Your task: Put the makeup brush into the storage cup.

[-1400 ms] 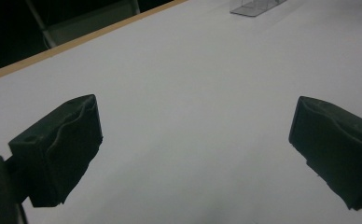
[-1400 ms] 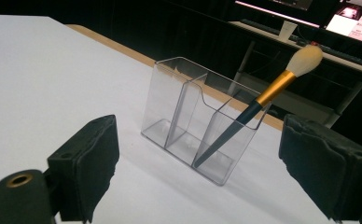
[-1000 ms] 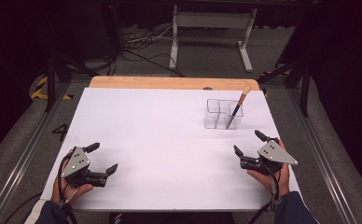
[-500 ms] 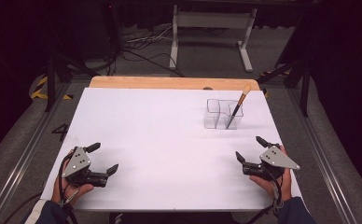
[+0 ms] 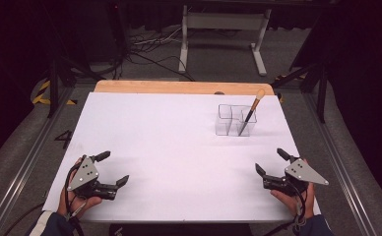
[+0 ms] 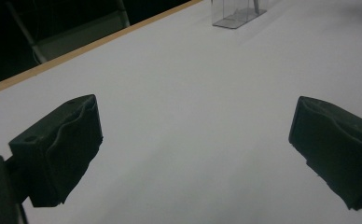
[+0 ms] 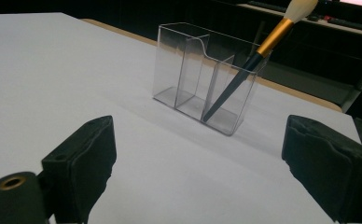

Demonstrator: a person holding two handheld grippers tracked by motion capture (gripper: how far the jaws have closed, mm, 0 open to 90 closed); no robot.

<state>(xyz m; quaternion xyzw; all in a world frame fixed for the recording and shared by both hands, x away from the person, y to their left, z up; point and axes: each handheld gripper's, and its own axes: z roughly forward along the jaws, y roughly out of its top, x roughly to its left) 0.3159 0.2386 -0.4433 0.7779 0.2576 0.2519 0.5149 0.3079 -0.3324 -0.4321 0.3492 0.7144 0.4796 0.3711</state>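
A clear plastic organizer [image 5: 234, 120] [image 7: 202, 79] with several compartments stands on the white table [image 5: 169, 142] at the back right. A makeup brush [image 5: 249, 114] [image 7: 249, 63] with a dark handle, gold ferrule and pale bristles leans in its right compartment, tip up and to the right. My left gripper [image 5: 112, 168] [image 6: 193, 154] rests open at the front left, nothing between its jaws. My right gripper [image 5: 272, 162] [image 7: 198, 172] is open at the front right, well short of the organizer, holding nothing. The organizer's base [image 6: 237, 14] shows far off in the left gripper view.
A bare wooden strip [image 5: 179, 87] runs along the table's far edge. Beyond it stand a white metal frame [image 5: 223, 29] and loose cables [image 5: 144, 46] on the dark floor. Metal rails [image 5: 26, 162] flank the table on both sides.
My right gripper has drawn back toward the front edge and slightly right. The left gripper has barely shifted. The brush stays in the organizer.
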